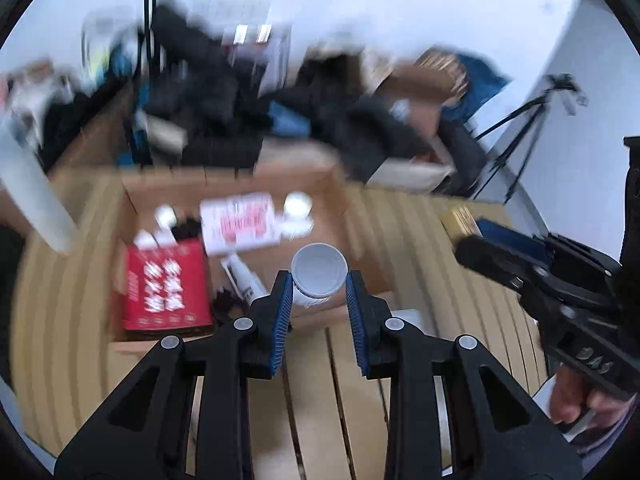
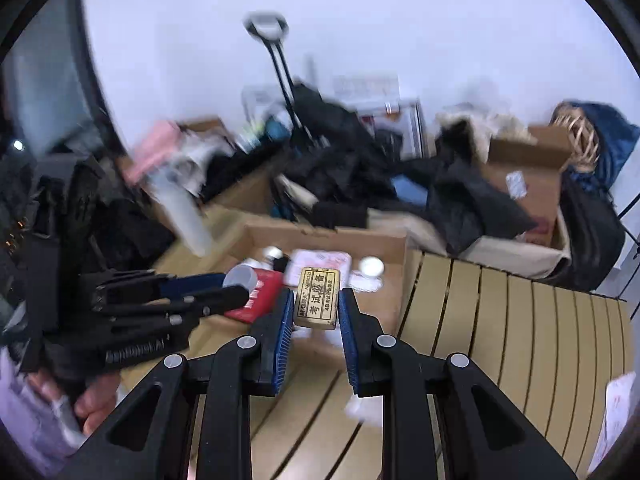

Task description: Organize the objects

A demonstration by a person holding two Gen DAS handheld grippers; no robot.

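Observation:
My left gripper (image 1: 319, 285) is shut on a white bottle with a grey cap (image 1: 318, 276) and holds it over the near edge of an open cardboard box (image 1: 340, 196). My right gripper (image 2: 316, 304) is shut on a small gold box with Chinese print (image 2: 317, 297), also held above that cardboard box (image 2: 396, 248). The left gripper (image 2: 224, 292) shows at the left of the right wrist view, and the right gripper (image 1: 476, 240) at the right of the left wrist view. Inside the box lie a red packet (image 1: 166, 294), a white and pink packet (image 1: 240, 222) and small white jars (image 1: 298, 204).
The box stands on a slatted wooden table (image 2: 512, 320). Behind it is a pile of dark clothes (image 2: 348, 176), more cardboard boxes (image 2: 524, 176) and a trolley handle (image 2: 280, 64). A tripod (image 1: 516, 140) stands at the right. White paper (image 2: 616, 412) lies at the table's right edge.

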